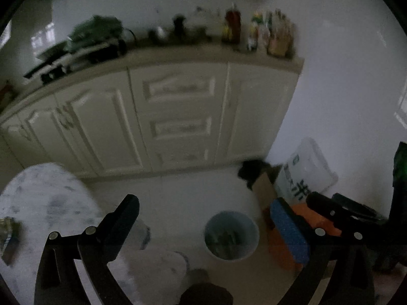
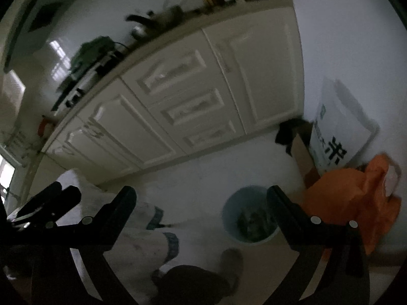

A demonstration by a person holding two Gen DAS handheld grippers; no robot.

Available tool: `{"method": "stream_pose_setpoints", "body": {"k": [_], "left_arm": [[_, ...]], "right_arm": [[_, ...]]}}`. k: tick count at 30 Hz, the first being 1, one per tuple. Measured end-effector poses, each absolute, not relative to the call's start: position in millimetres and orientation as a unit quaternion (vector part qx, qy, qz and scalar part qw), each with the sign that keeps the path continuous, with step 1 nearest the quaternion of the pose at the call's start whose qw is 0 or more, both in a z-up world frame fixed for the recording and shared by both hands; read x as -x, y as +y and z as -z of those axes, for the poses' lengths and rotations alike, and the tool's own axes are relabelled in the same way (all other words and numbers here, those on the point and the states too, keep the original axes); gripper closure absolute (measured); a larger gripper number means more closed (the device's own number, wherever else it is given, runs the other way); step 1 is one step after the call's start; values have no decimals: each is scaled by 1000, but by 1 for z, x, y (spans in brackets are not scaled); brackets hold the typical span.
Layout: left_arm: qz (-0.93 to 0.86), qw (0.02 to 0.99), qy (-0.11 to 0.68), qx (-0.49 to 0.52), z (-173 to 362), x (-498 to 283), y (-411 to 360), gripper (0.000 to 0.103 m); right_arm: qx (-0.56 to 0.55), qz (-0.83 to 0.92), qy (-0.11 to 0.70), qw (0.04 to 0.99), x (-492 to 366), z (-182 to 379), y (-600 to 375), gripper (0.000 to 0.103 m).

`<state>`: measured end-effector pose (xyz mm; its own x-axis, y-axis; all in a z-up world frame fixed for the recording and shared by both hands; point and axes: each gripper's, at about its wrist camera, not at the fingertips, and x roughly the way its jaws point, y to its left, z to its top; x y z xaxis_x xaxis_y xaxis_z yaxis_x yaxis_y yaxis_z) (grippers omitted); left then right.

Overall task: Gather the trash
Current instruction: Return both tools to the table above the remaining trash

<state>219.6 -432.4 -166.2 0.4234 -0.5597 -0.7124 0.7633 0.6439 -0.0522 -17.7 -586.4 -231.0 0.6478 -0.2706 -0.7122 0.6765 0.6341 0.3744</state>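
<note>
**Overhead, both grippers hang empty above the bin**

Meanwhile we hold the left gripper (image 1: 211, 218) and the right gripper (image 2: 201, 208) high over the kitchen floor, each with its fingers spread wide and nothing between them. The pale blue bin (image 1: 231, 233) stands on the floor below, open, with dark scraps already lying inside. A crumpled wrapper (image 1: 9, 231) lies at the edge of the round marble bench (image 1: 45, 198), to the left of the left gripper and well apart from the bin; we take it for trash yet to be collected, though blur hides what it is. An orange bag (image 2: 356, 203) slumps just beside the bin, with a white sack (image 2: 340, 127) and a cardboard box (image 2: 302, 152) against the wall behind it.

To do this step well, we judge the left gripper should swing toward the bench, come down squarely over the wrapper, and close on its bulk rather than a loose corner, so that nothing slips out on the way to the bin.
</note>
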Motion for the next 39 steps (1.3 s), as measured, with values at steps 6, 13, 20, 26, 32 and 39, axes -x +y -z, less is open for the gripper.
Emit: {"method": "stream_pose_setpoints", "body": {"k": [6,13,20,26,32,39], "left_arm": [[379,866,309,-101,116,-191,-340,1],[338,900,267,-65,82,-154,-237,1],[272,933,231,-35,62,-122,-137,1],[213,954,212,-16,56,-90,-72,1],[164,966,200,6,53,-58,-16,1],[123,972,201,23,58,-40,14,1]], "right_arm": [[-288,254,288,877,4,181,-540,0],[-238,207,268,910,-23,130,-469,0],[-192,149,246,938,-57,91,-393,0],[-155,109,237,953,-81,74,-334,0],[-108,68,242,962,-106,69,-271,0],[-74,25,248,966,-124,69,-223,0]]}}
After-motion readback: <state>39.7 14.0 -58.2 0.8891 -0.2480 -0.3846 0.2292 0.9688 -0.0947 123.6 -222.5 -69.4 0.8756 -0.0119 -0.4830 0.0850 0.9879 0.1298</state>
